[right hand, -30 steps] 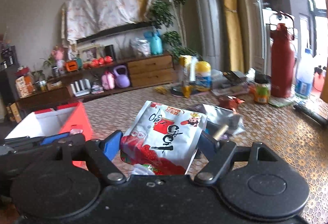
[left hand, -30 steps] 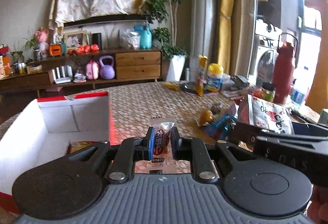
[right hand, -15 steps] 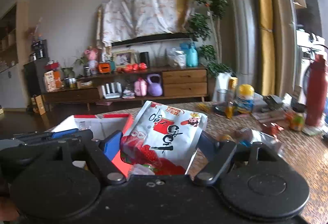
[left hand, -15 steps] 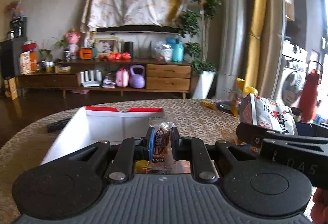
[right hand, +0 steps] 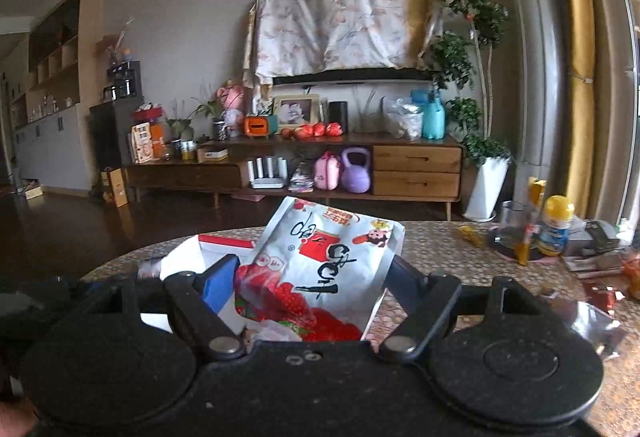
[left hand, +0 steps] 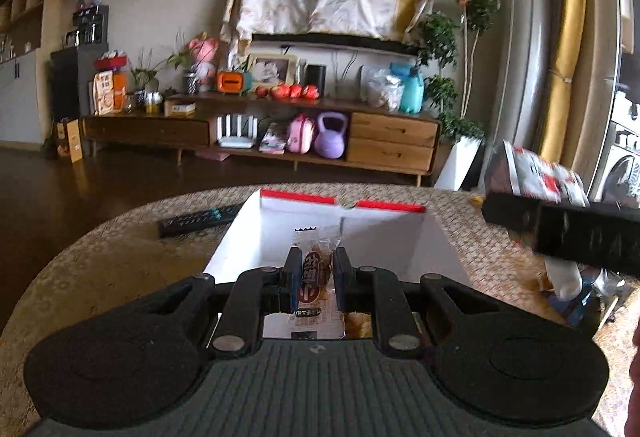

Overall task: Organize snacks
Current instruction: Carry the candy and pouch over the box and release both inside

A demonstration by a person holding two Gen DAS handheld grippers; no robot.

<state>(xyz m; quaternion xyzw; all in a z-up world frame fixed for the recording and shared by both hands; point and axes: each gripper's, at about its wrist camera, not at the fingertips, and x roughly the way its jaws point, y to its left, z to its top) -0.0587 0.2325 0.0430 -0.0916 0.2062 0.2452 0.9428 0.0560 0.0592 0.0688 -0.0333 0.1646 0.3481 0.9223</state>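
Above white box (left hand: 260,237), both tools gripping snacks

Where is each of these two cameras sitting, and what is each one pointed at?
Left wrist view: sits on the left hand-held gripper, looking forward over its fingers, shut on a small snack packet, toward the white box; the other gripper intrudes at the right.
Right wrist view: sits on the right hand-held gripper, looking over its fingers, which clamp a large white-and-red snack bag.
Shared: box, table, the wooden sideboard and its purple kettlebell.
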